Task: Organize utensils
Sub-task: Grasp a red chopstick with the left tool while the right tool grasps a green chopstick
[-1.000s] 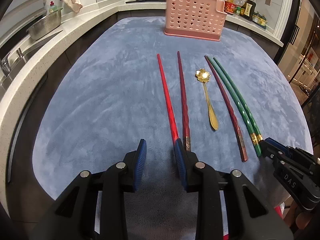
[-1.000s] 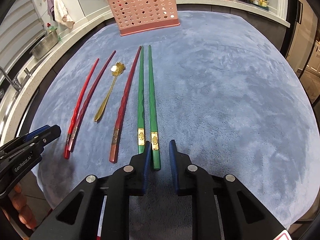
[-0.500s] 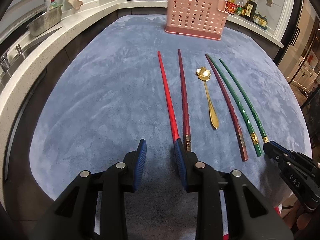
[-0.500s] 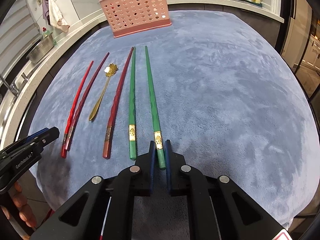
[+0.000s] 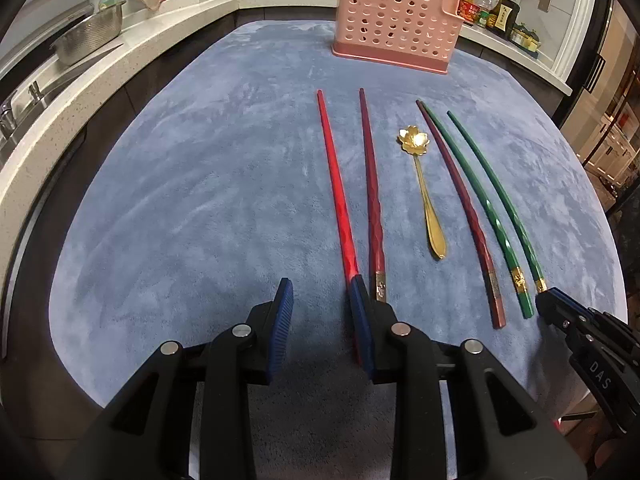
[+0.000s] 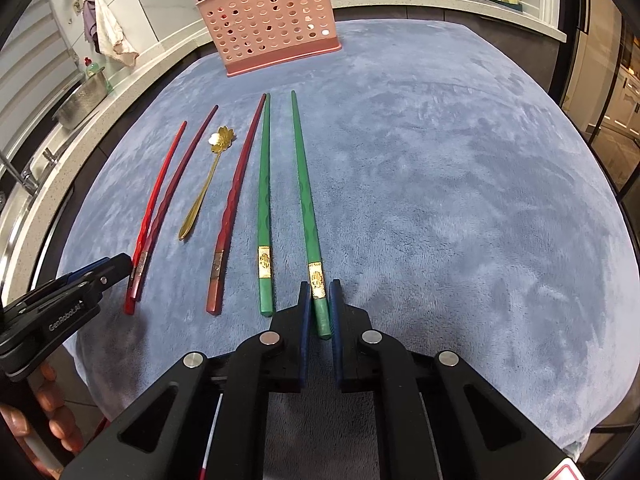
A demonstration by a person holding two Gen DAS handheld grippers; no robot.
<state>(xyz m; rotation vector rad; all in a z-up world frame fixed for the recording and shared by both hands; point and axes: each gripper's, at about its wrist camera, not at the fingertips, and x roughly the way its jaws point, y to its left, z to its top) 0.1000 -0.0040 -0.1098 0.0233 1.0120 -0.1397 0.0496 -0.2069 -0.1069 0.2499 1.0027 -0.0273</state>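
My right gripper [image 6: 319, 292] clamps the butt of one green chopstick [image 6: 305, 200]; my left gripper [image 5: 322, 294] hangs released beside the red chopstick [image 5: 335, 184].

The utensils lie in a parallel row on the blue-covered desk [image 6: 460, 184], butts toward me, I judge so each end can be pinched from the near edge. The held chopstick runs straight ahead from between the right fingers, tip toward the pink basket [image 6: 272, 24]. Its green mate [image 6: 264, 200] lies just beside. The red chopstick's butt touches or passes just under my left gripper's right finger [image 5: 362, 320], outside the gap.
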